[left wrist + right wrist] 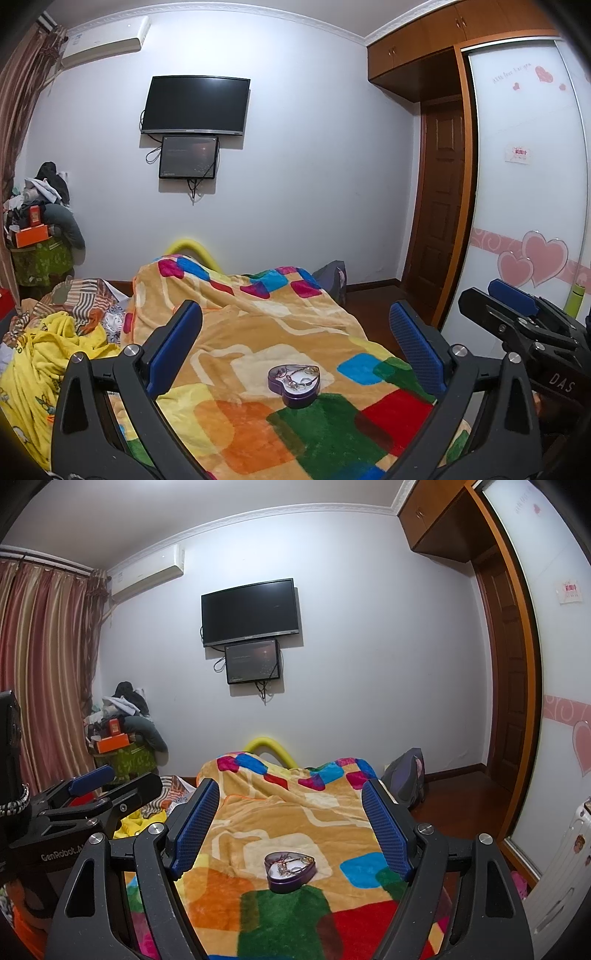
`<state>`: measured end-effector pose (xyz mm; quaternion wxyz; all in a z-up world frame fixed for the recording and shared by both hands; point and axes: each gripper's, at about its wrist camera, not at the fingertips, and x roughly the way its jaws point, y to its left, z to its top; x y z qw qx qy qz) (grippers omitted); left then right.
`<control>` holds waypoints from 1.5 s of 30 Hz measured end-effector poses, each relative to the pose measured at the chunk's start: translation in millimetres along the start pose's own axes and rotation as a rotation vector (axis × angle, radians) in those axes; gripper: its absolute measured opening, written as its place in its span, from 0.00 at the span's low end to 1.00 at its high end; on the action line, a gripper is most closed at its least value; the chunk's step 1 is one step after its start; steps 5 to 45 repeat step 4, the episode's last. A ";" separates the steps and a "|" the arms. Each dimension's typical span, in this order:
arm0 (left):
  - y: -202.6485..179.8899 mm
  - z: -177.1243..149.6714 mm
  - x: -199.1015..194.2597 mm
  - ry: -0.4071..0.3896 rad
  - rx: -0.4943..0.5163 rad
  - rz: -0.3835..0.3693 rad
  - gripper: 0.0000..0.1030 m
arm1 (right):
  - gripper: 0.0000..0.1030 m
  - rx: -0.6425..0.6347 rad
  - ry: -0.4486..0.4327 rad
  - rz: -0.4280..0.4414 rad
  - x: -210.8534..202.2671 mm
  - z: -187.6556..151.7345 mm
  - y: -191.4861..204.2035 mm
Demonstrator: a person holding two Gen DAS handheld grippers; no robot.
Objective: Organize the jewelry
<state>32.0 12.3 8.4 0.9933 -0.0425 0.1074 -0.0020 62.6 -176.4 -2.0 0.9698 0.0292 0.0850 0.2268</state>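
A purple heart-shaped tin (pixel 294 384) lies open on the patterned blanket (pixel 258 332), with tangled jewelry (pixel 297 377) inside. My left gripper (pixel 295 332) is open and empty, held above and short of the tin. The right wrist view shows the same tin (pixel 290 870) with its jewelry (pixel 286 864). My right gripper (pixel 291 819) is open and empty, also held back from the tin. Each gripper shows at the edge of the other's view: the right one (pixel 517 306), the left one (pixel 92 779).
The bed carries a yellow cloth (pixel 48 354) and striped bedding (pixel 81 295) at the left. A wardrobe with heart decals (pixel 528 184) stands at the right, a wooden door (pixel 439 206) beside it. A cluttered pile (pixel 37 229) sits in the far left corner. A grey bag (pixel 406 771) lies past the bed.
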 end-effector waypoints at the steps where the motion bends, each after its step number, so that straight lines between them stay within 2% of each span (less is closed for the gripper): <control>1: -0.4 0.1 0.8 0.001 0.002 0.000 0.99 | 0.74 0.001 0.002 0.000 0.4 0.0 0.2; 45: -0.8 0.0 3.1 0.007 0.002 -0.002 0.99 | 0.74 0.005 0.008 -0.001 2.6 -1.1 -0.4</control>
